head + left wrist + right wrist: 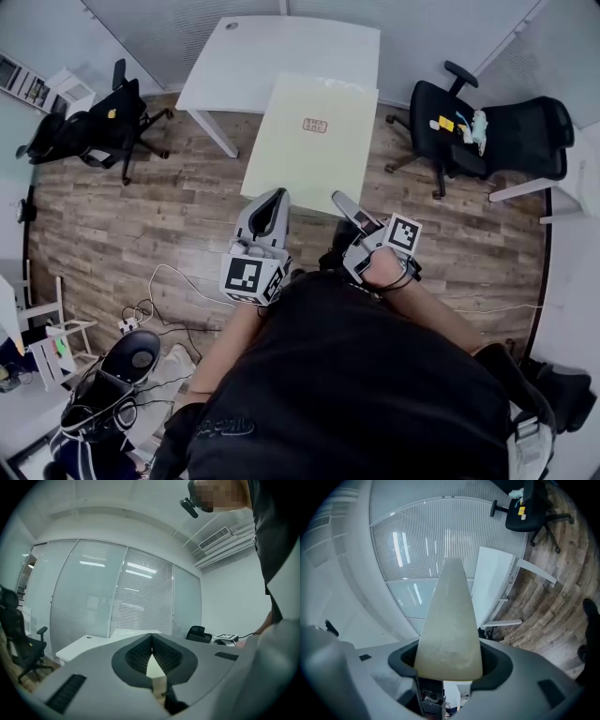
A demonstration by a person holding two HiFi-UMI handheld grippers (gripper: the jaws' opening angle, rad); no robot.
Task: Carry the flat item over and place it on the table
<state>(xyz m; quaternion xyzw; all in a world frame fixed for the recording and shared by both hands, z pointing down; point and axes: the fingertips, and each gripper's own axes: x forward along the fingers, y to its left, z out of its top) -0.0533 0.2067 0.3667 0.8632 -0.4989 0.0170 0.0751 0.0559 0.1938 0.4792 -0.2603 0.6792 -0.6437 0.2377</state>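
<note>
A flat cream board with a small label hangs level above the wooden floor, its far edge over the white table. My left gripper grips the board's near edge at its left side. My right gripper grips the same edge further right. In the left gripper view the jaws of that gripper close on the board's thin edge, with the table ahead. In the right gripper view the board fills the gap of that gripper and runs toward the table.
Black office chairs stand left and right of the table. Glass partition walls run behind it. Cables and a small stool lie on the floor near my left side. A shelf unit stands at the far left.
</note>
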